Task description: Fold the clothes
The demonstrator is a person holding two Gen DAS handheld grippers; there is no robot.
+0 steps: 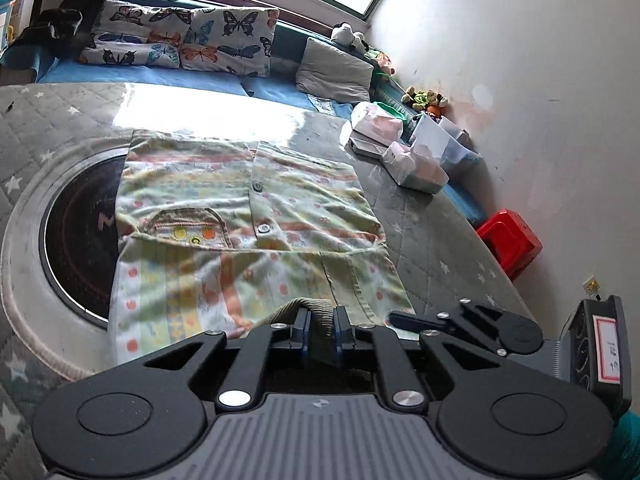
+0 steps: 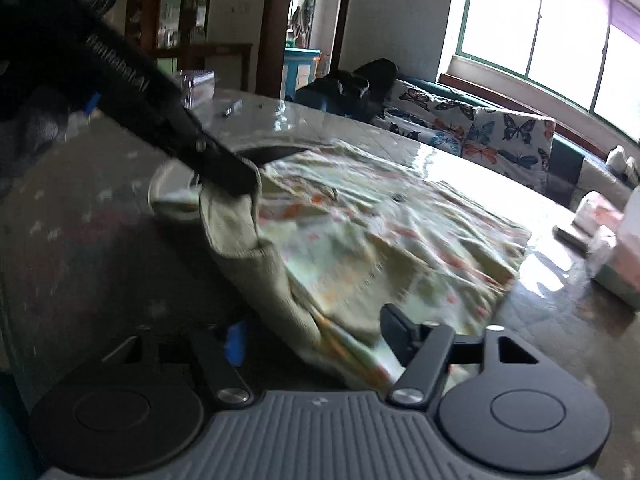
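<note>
A pale green patterned child's shirt [image 1: 248, 216] with buttons and a small pocket lies flat on the grey quilted table cover [image 1: 60, 120]. My left gripper [image 1: 322, 328] is shut on the shirt's olive ribbed collar at the near edge. In the right wrist view the shirt [image 2: 380, 232] lies ahead, and its near edge passes between my right gripper's [image 2: 316, 340] fingers, which stand wide apart and open. The left gripper [image 2: 232, 176] shows there holding the collar up. The right gripper's finger [image 1: 420, 320] shows in the left wrist view beside the shirt's near right corner.
A round dark hotplate inset [image 1: 80, 240] sits under the shirt's left side. Plastic boxes and bags [image 1: 416, 152] stand at the table's far right. A red stool [image 1: 508, 240] stands by the wall. Butterfly cushions [image 1: 180, 40] line a blue bench behind.
</note>
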